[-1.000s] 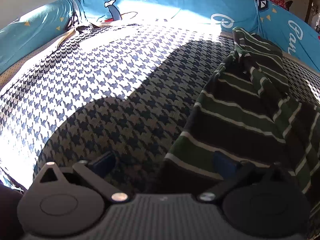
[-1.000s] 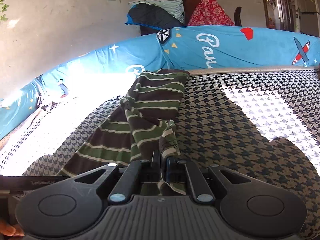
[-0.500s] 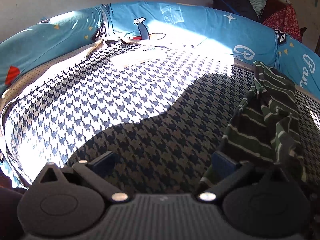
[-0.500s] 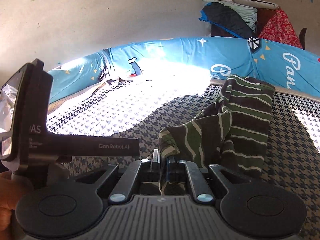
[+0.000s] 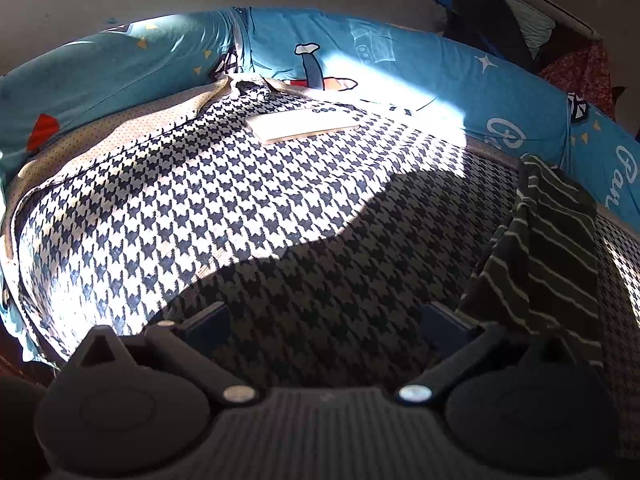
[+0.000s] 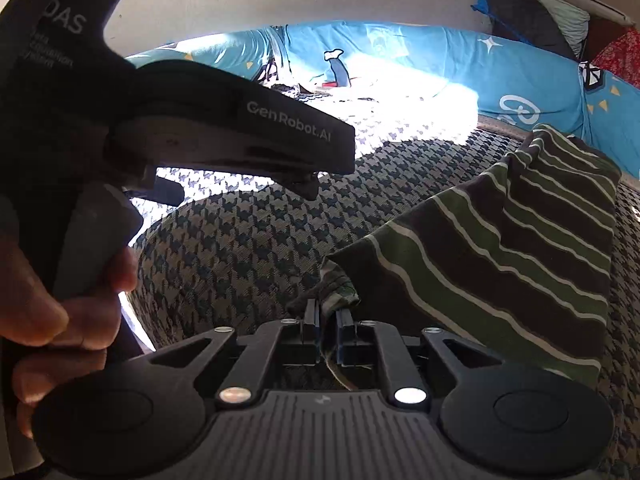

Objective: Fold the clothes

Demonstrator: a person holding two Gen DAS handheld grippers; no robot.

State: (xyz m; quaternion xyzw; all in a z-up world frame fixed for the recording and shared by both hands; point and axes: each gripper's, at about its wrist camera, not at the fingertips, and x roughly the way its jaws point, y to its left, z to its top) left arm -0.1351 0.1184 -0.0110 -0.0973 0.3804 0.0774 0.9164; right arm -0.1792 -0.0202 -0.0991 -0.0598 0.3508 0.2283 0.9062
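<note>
A dark green garment with thin white stripes (image 6: pixel 516 240) lies stretched over the houndstooth bed cover (image 6: pixel 240 256). My right gripper (image 6: pixel 328 320) is shut on a bunched corner of it, and the cloth runs away to the right. In the left wrist view the same garment (image 5: pixel 540 248) hangs at the right edge, just beyond my right finger (image 5: pixel 440 320). My left gripper (image 5: pixel 320 320) is open over bare cover with nothing between its fingers. Its black body (image 6: pixel 240 132) crosses the upper left of the right wrist view, held by a hand (image 6: pixel 68 312).
A blue padded bumper with cartoon prints (image 5: pixel 400 56) rings the far side of the bed. A flat white remote-like slab (image 5: pixel 304 124) lies in sunlight near the back. Piled bedding and clothes (image 6: pixel 536 12) sit beyond the bumper at upper right.
My right gripper has pulled the garment corner leftward and swung left, bringing the left gripper close into its view. The left gripper moved off the garment, which now sits at its right edge.
</note>
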